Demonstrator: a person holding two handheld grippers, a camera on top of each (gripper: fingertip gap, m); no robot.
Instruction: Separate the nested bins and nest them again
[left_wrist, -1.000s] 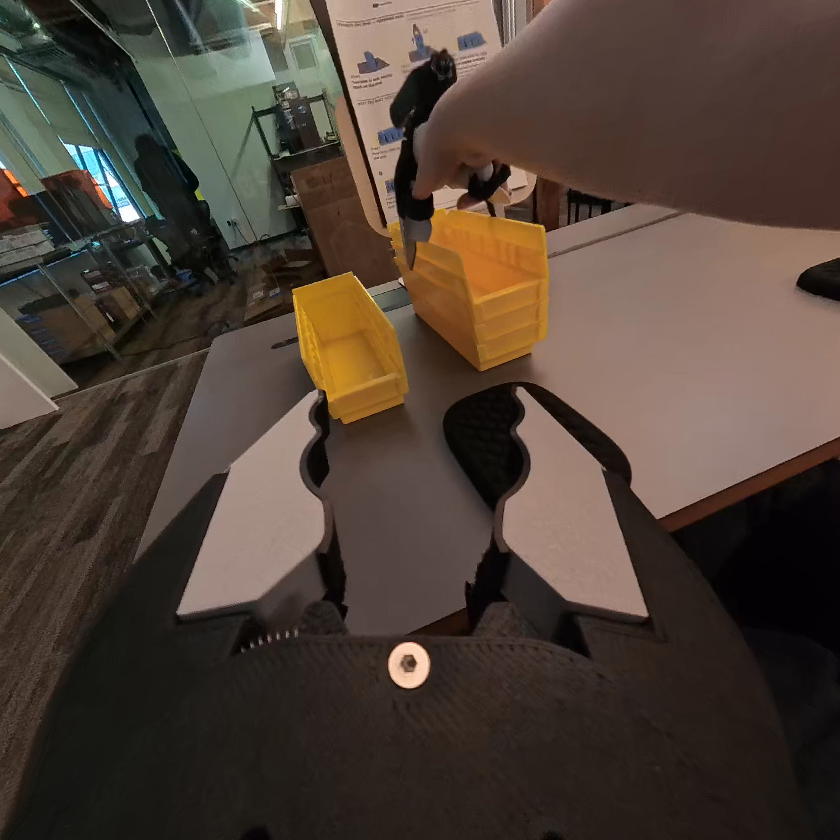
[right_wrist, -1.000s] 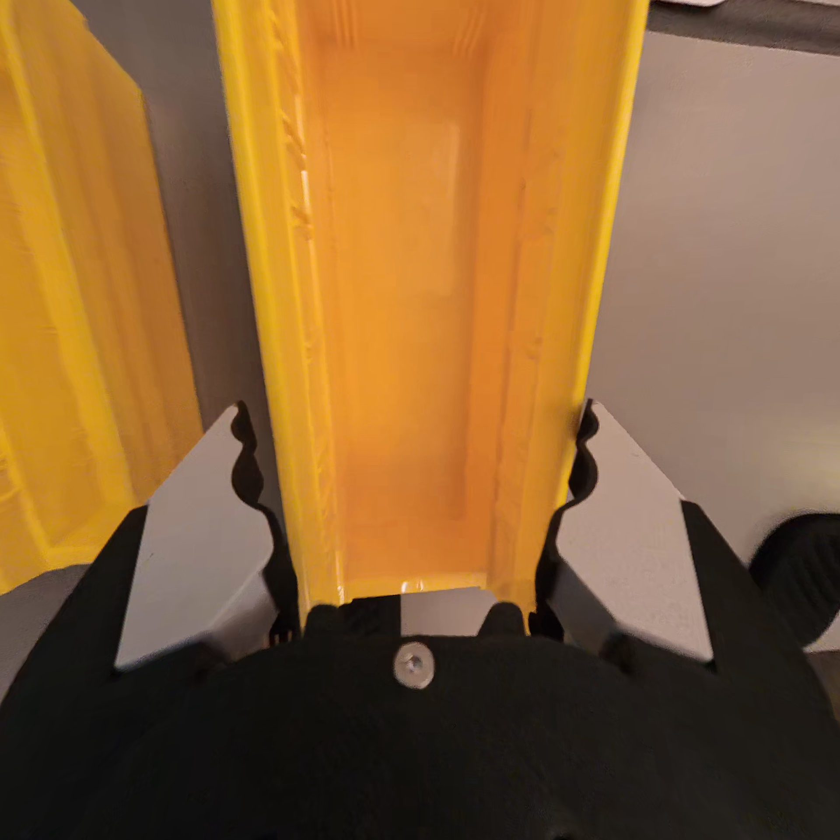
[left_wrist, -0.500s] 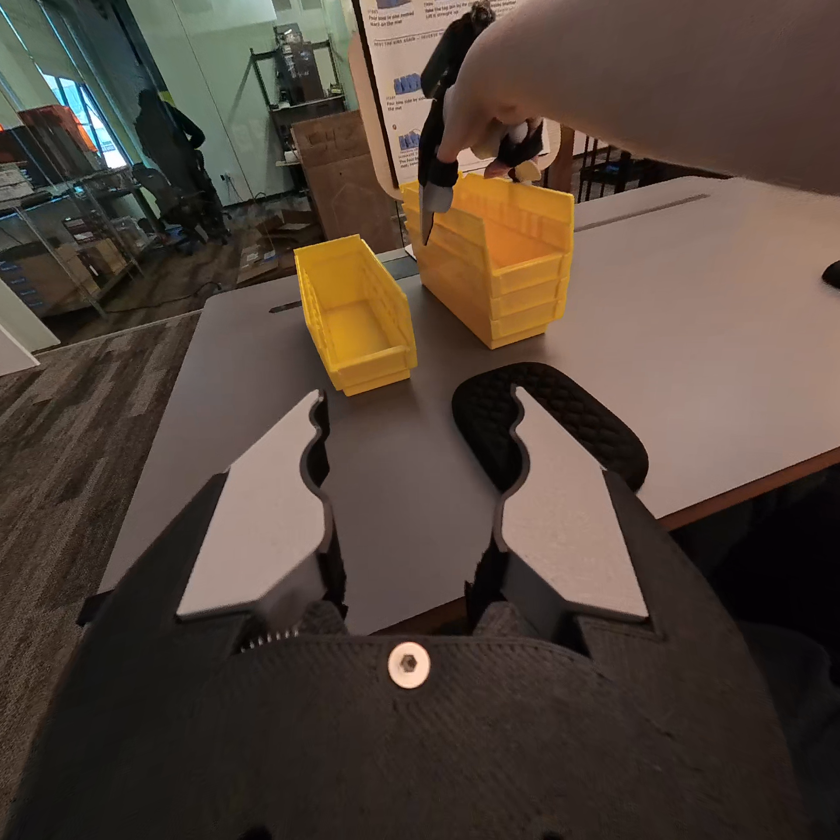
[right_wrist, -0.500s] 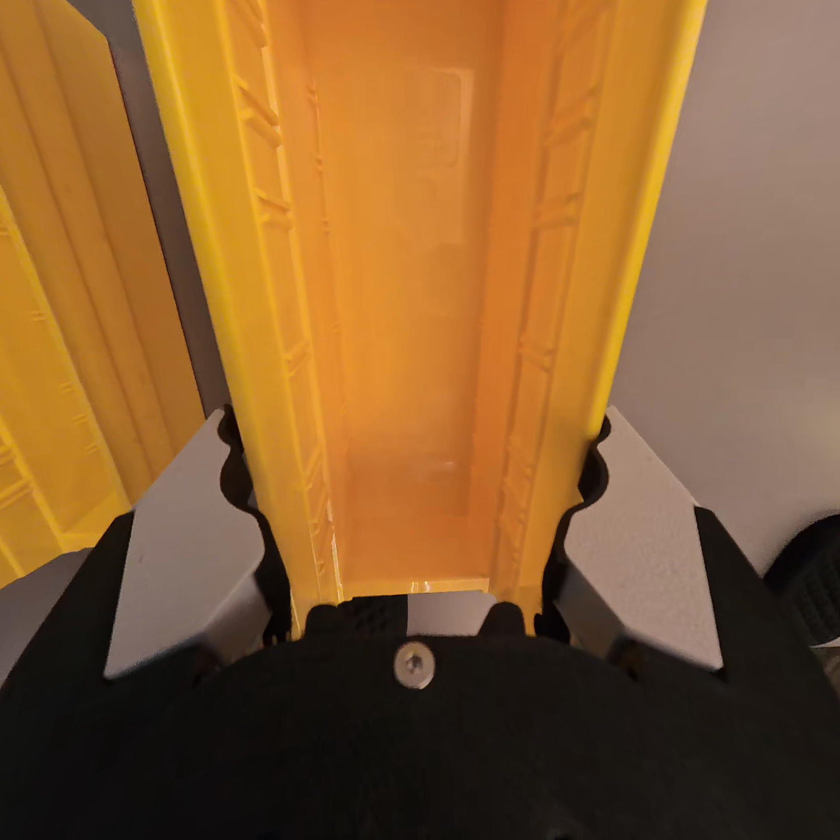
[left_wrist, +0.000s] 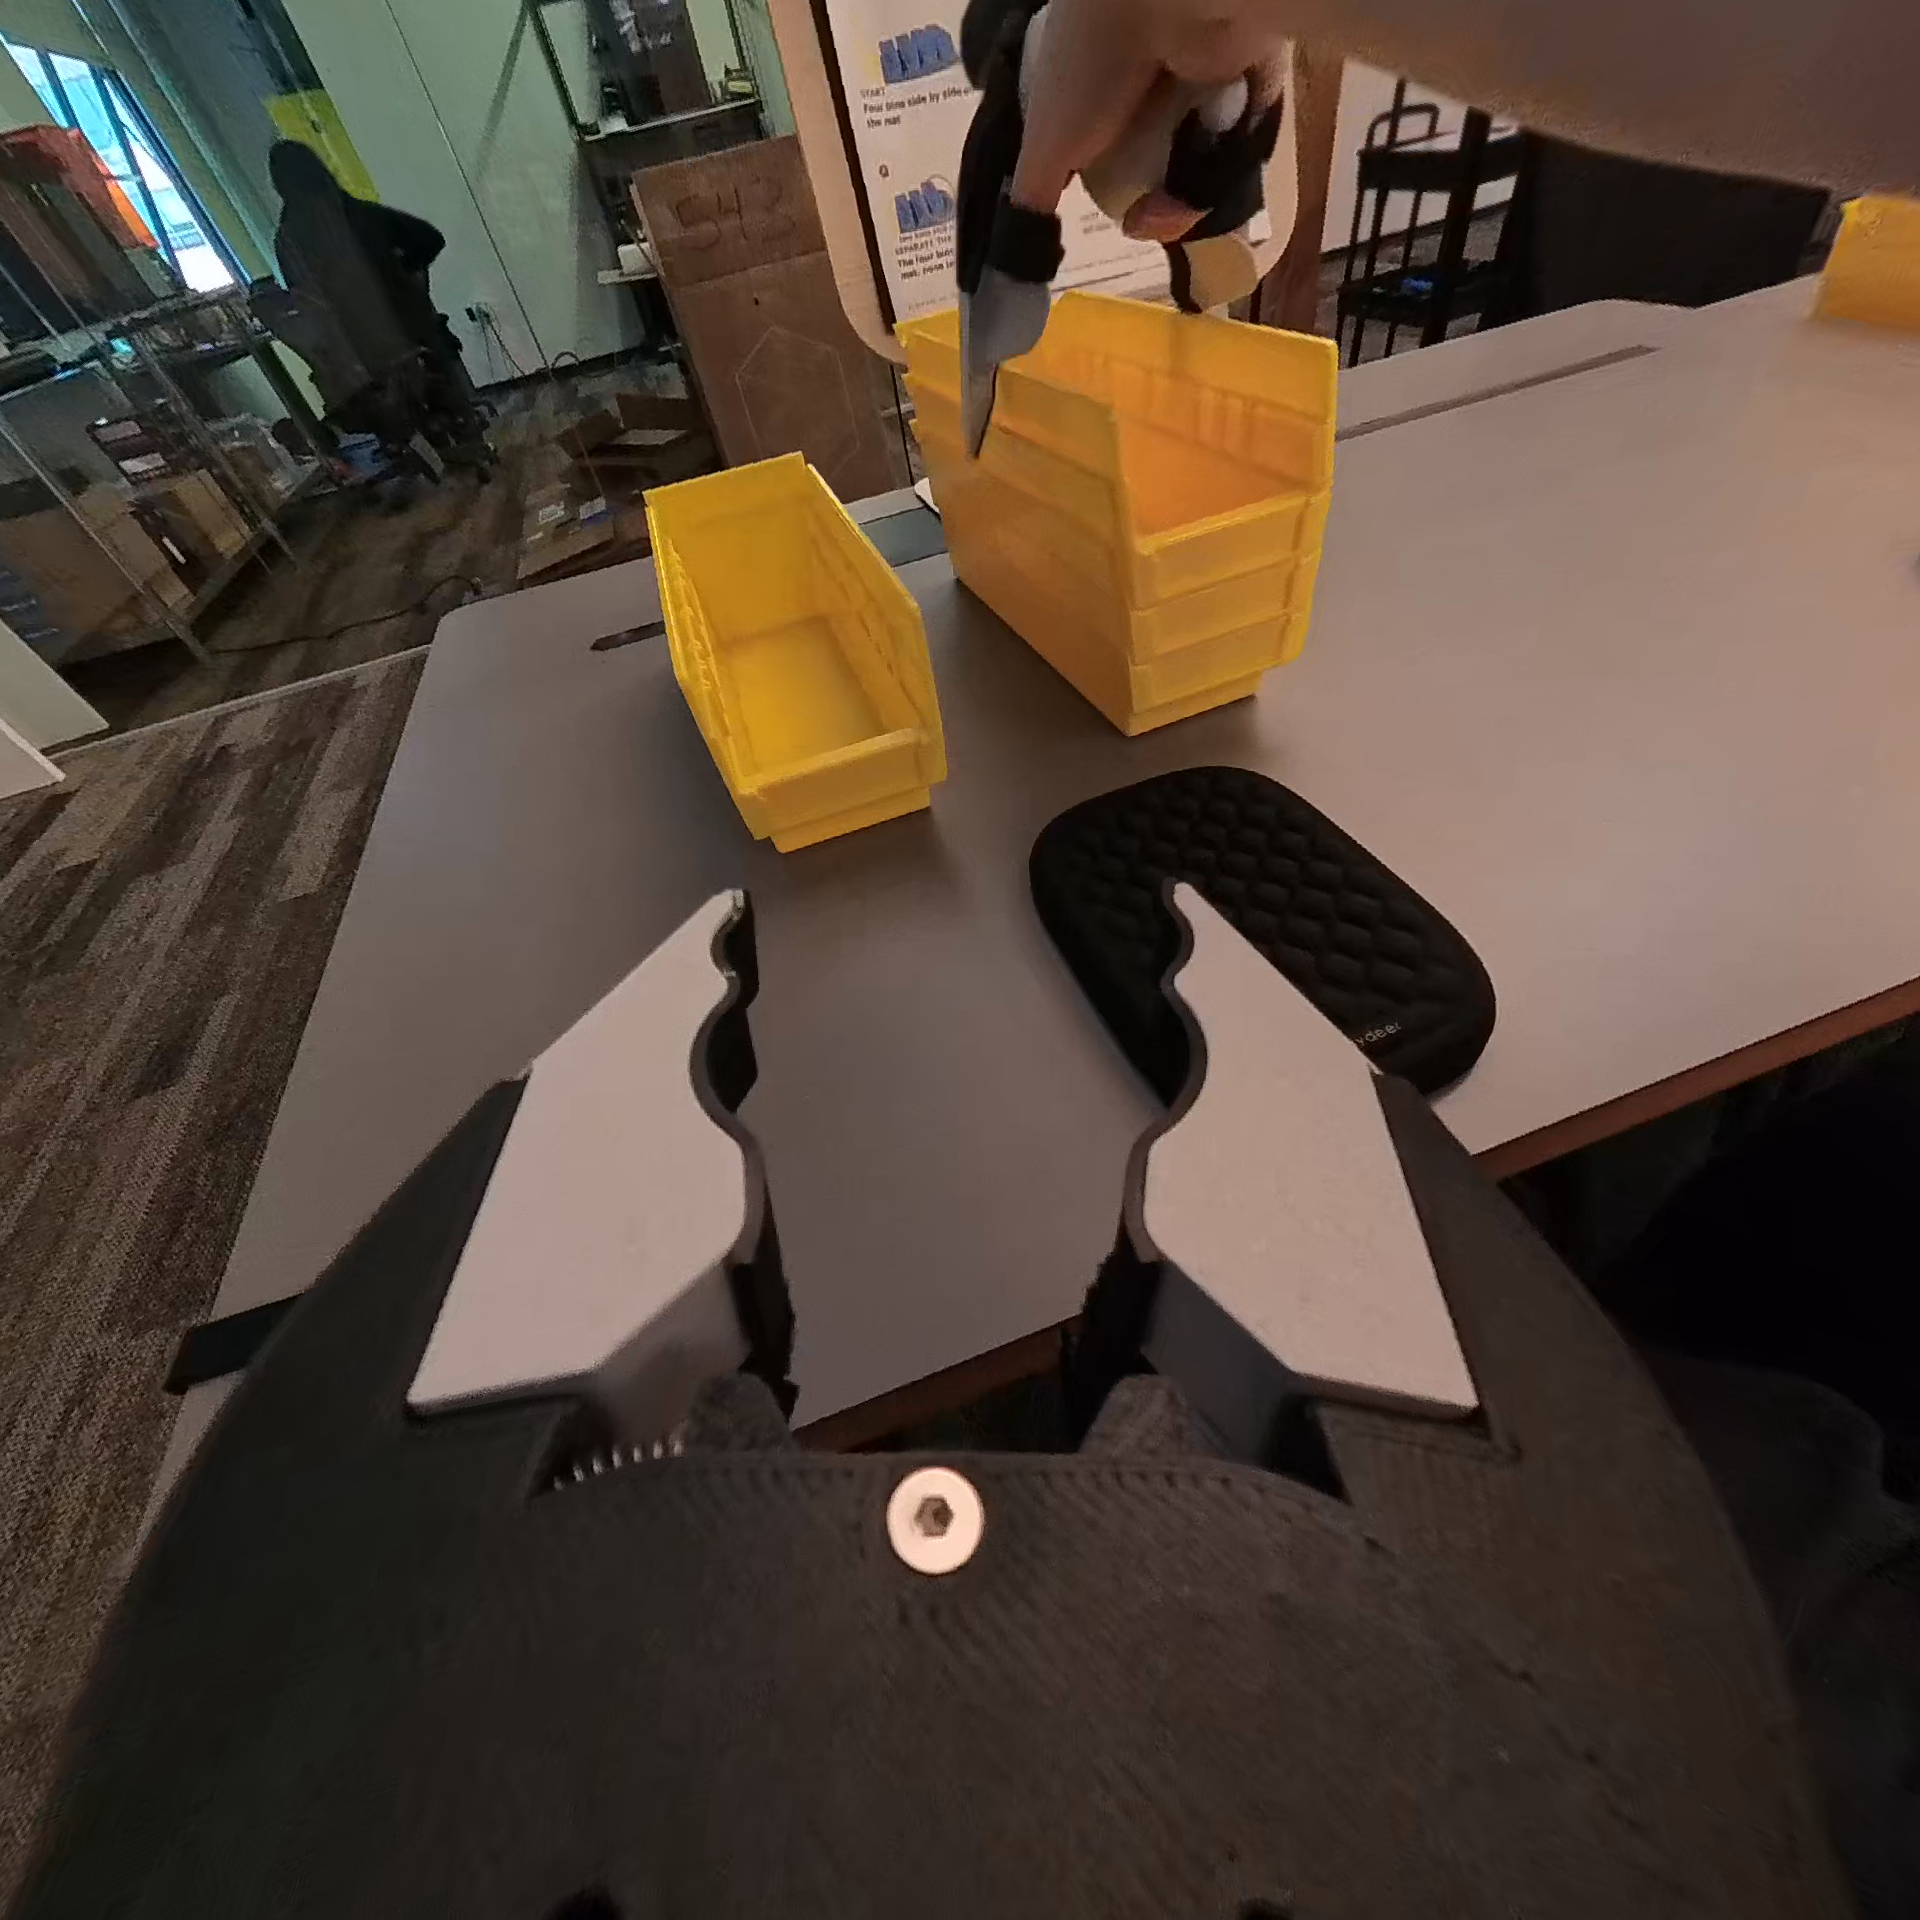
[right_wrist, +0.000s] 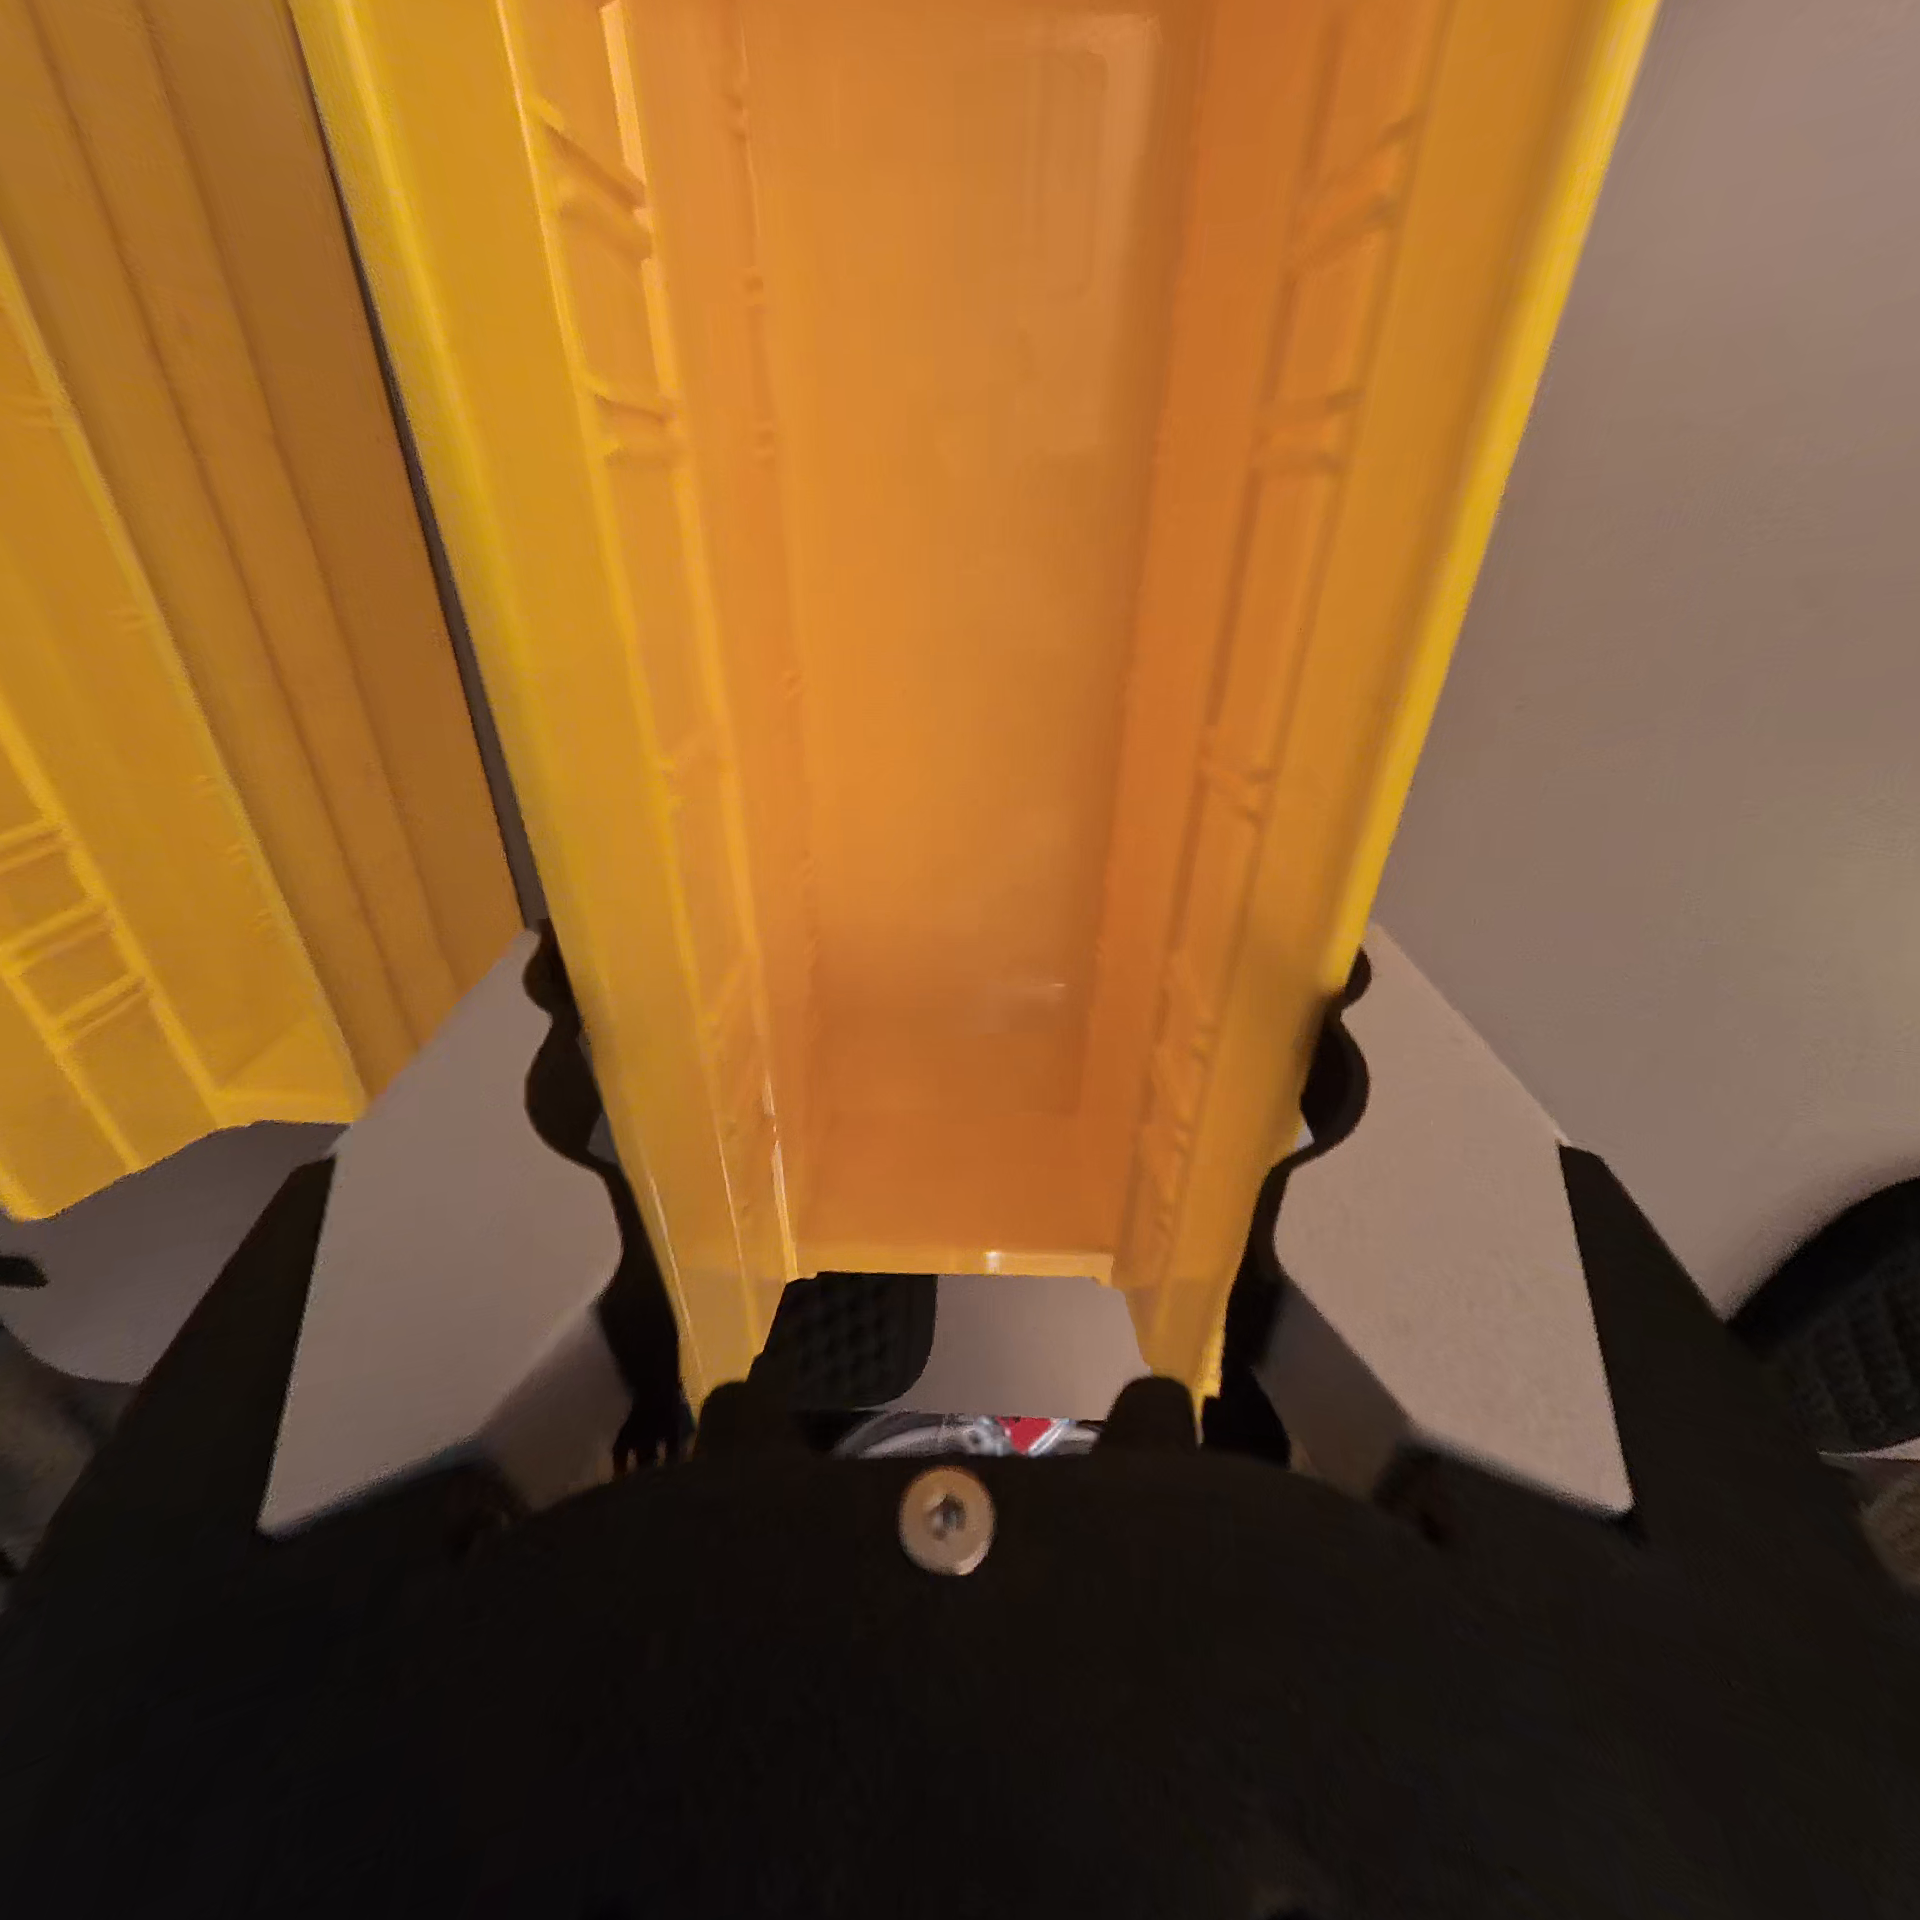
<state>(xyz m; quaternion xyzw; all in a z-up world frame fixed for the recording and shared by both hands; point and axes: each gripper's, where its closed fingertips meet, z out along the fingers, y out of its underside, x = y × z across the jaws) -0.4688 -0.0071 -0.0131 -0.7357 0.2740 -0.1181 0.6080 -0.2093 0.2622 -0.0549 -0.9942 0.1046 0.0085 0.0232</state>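
Observation:
A stack of nested yellow bins (left_wrist: 1195, 582) stands on the grey table (left_wrist: 1558, 644), with a single yellow bin (left_wrist: 800, 665) to its left. My right gripper (right_wrist: 951, 940) reaches down over the back of the stack, and its pads press on both side walls of the top yellow bin (right_wrist: 956, 623). One of its fingers (left_wrist: 982, 353) shows along that bin's left wall in the left wrist view. My left gripper (left_wrist: 956, 899) is open and empty, hovering over the table's near edge in front of both bins.
A black padded mat (left_wrist: 1257, 914) lies on the table right of my left gripper and shows in the right wrist view (right_wrist: 1849, 1330). Another yellow bin (left_wrist: 1870, 270) sits at the far right. The single bin lies left of the held one (right_wrist: 156, 727). The floor drops off left.
My right gripper's fingers closed in from a small gap onto the top bin's walls, and the bin looms larger. My left gripper drew back from the bins, staying open.

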